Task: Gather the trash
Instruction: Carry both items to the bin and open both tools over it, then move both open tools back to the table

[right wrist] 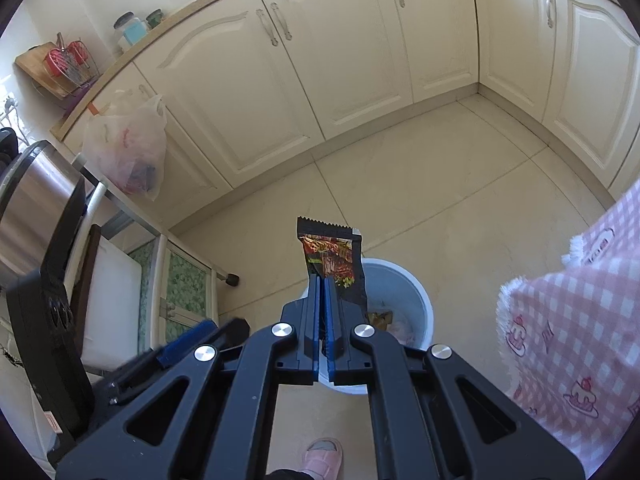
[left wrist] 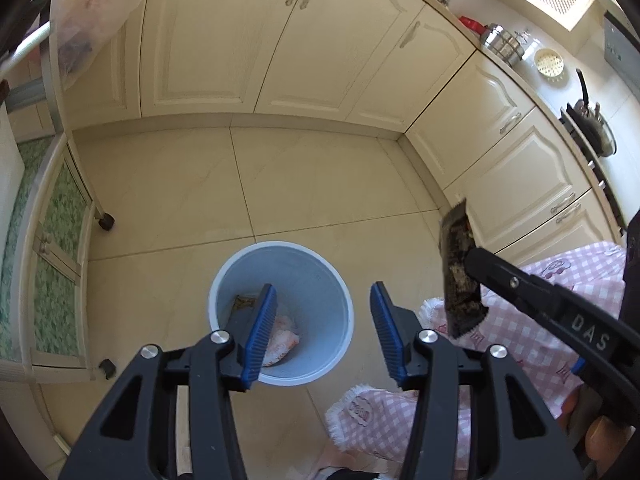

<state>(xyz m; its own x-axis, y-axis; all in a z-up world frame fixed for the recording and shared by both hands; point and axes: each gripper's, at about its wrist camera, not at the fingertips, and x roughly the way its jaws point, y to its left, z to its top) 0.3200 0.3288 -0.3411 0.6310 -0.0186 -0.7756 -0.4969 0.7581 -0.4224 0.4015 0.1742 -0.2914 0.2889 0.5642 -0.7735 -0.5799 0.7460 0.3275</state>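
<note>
A light blue trash bin (left wrist: 316, 280) stands on the tiled floor with an orange-white wrapper (left wrist: 282, 340) and other trash inside. My left gripper (left wrist: 323, 322) is open and empty, right above the bin. My right gripper (right wrist: 322, 284) is shut on a dark snack wrapper (right wrist: 334, 258), held upright above the bin (right wrist: 404, 288). In the left wrist view the same wrapper (left wrist: 460, 268) hangs from the right gripper (left wrist: 470, 262), to the right of the bin.
Cream cabinets (left wrist: 280, 40) line the far and right sides. A pink checked tablecloth (left wrist: 540, 320) hangs at the right. A wheeled cart (left wrist: 56, 240) with green panels stands at the left, with a plastic bag (right wrist: 128, 148) hanging above.
</note>
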